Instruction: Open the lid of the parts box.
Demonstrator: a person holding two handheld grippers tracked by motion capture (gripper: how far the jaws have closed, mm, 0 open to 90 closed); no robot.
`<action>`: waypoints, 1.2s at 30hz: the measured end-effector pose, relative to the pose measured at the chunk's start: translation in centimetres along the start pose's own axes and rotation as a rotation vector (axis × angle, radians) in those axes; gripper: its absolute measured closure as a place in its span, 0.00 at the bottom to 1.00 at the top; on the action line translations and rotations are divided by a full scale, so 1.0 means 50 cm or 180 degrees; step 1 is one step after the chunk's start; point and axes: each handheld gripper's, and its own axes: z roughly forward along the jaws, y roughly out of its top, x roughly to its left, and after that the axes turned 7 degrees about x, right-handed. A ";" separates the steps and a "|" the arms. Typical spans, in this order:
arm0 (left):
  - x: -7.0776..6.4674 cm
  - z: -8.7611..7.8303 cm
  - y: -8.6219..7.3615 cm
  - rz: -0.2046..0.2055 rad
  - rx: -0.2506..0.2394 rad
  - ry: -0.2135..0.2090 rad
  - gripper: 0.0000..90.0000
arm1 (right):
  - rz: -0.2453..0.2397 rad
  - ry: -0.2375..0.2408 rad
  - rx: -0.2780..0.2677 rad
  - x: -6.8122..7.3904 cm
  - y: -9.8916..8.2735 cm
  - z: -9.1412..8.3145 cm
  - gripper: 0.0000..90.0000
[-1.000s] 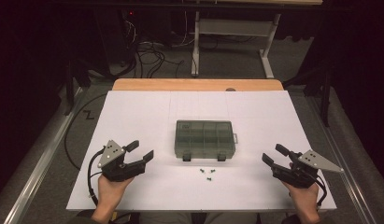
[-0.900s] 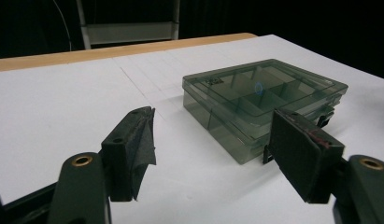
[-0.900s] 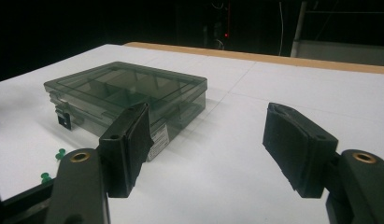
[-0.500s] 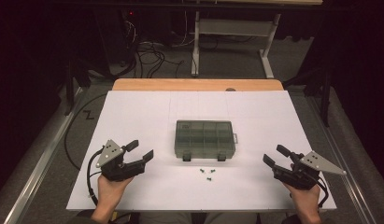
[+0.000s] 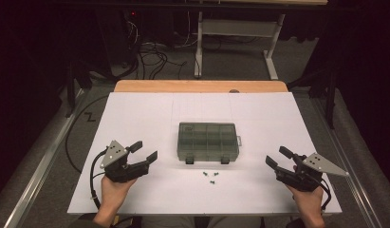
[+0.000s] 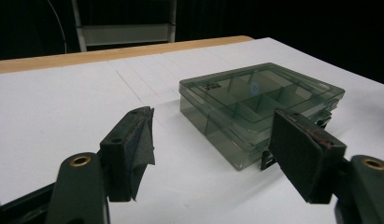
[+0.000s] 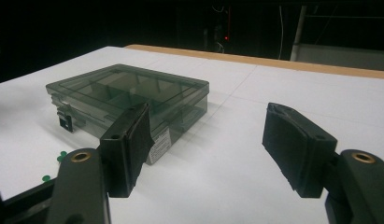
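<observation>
The left gripper [image 5: 144, 151] sat at the near left of the table, jaws spread wide and nothing between them, and the right gripper [image 5: 278, 156] mirrored it at the near right, its jaws just as far apart and just as empty, both held low by a hand coming in from the bottom edge. From there, biggest first: the table [image 5: 135, 118] was covered by a white sheet, with a strip of bare wood showing along its far edge. Right in the middle lay the compartment box [image 5: 208, 141], a flat, smoky see-through case with its lid down and dividers visible through the top, its two dark latches facing the person. It was well apart from both grippers, roughly midway between them. In the left gripper view the box [image 6: 255, 107] lay ahead past the right-hand jaw; in the right gripper view it [image 7: 129, 95] lay ahead past the left-hand jaw. And smallest of all, a few tiny green screws [image 5: 211, 175] lay loose on the sheet just in front of the box, close together, touching neither gripper.
</observation>
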 end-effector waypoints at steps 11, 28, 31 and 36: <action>0.001 0.010 0.006 0.0014 -0.0013 -0.0024 0.36 | -0.0007 0.0078 0.0100 0.006 0.010 0.026 0.39; 0.004 0.031 0.017 0.0021 -0.0015 -0.0040 0.38 | -0.0024 0.0148 0.0124 0.012 0.022 0.054 0.42; 0.004 0.034 0.019 0.0023 -0.0009 -0.0044 0.38 | -0.0038 0.0155 0.0139 0.013 0.024 0.061 0.42; 0.003 0.041 0.022 0.0028 -0.0002 -0.0058 0.39 | -0.0025 0.0133 0.0145 0.014 0.029 0.070 0.43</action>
